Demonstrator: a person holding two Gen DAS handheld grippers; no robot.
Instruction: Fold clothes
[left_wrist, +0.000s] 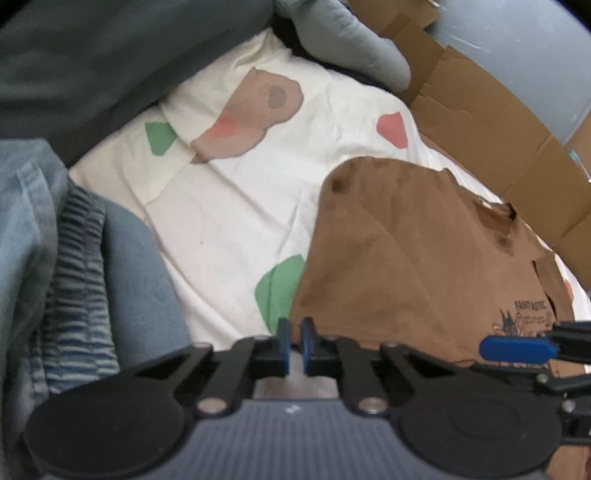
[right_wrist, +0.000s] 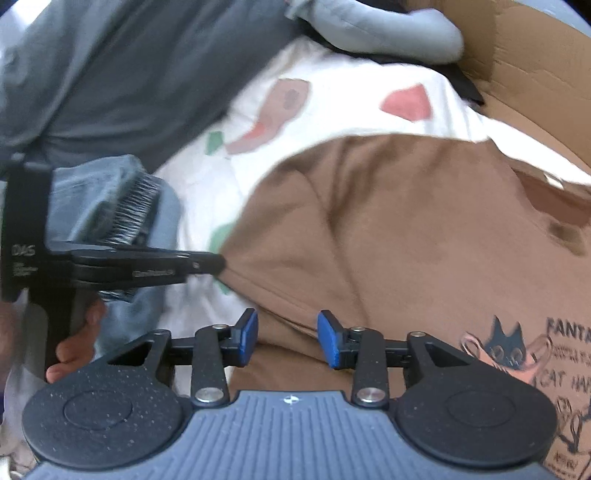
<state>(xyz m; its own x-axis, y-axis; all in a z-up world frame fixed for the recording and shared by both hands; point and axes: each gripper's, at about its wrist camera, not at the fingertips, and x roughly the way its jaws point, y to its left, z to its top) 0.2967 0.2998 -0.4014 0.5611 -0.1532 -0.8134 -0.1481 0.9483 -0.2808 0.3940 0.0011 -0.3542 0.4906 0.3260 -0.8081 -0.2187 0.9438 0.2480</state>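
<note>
I see a white sheet (left_wrist: 229, 206) with green, red and tan patches; my brown shirt (right_wrist: 406, 229) lies on it, denim (left_wrist: 33, 229) to its left and cardboard (left_wrist: 480, 110) beyond. My left gripper (left_wrist: 294, 345) is pinched on the shirt's edge. My right gripper (right_wrist: 287, 338) hangs half open over the shirt, gripping nothing.

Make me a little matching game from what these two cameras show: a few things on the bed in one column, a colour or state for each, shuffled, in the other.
Things:
1. T-shirt
2. Bedsheet
3. Left gripper
4. Right gripper

Descriptions:
A. White with green and pink patches
B. Jaws apart above the cloth
C. Brown, with a cat print
D. Jaws shut at the shirt's edge

Pairs: 1-C, 2-A, 3-D, 4-B
</note>
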